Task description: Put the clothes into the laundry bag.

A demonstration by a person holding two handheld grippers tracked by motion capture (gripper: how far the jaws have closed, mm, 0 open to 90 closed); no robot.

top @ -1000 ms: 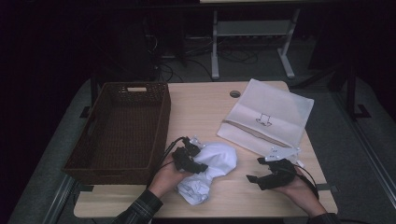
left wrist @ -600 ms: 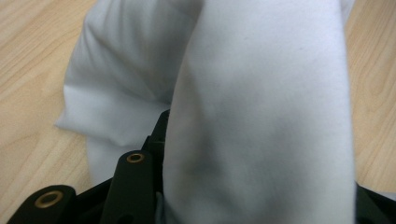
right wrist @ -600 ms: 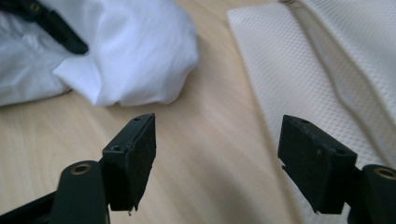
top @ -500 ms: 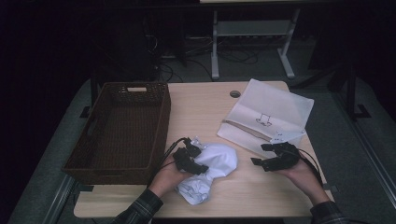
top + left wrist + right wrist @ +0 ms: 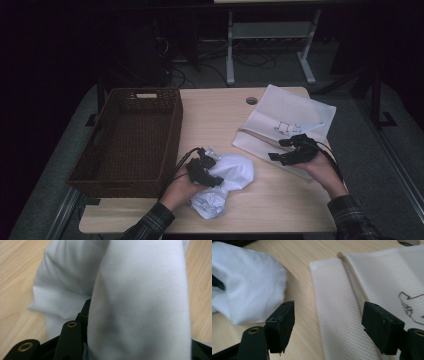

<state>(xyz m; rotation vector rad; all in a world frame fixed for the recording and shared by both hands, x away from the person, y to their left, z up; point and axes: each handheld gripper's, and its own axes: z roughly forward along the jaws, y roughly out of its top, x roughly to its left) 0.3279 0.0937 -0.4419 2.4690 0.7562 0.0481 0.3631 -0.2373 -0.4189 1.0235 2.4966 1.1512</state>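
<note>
A brown wicker basket (image 5: 131,140) sits on the left of the light wooden worktop (image 5: 210,115), with a round cable hole (image 5: 251,100) near the far edge. Beyond, what seem to be cables (image 5: 180,75) lie on the dim floor.

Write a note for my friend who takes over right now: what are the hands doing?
Left gripper: shut on the crumpled white cloth, near the table's front edge.
Right gripper: open, holding nothing, over the near edge of the white bag.
Wicker basket: at the left, nothing in it.
Done: cloth gripped.
Left: probably getting the cloth into the bag or the basket; I cannot tell which.
</note>
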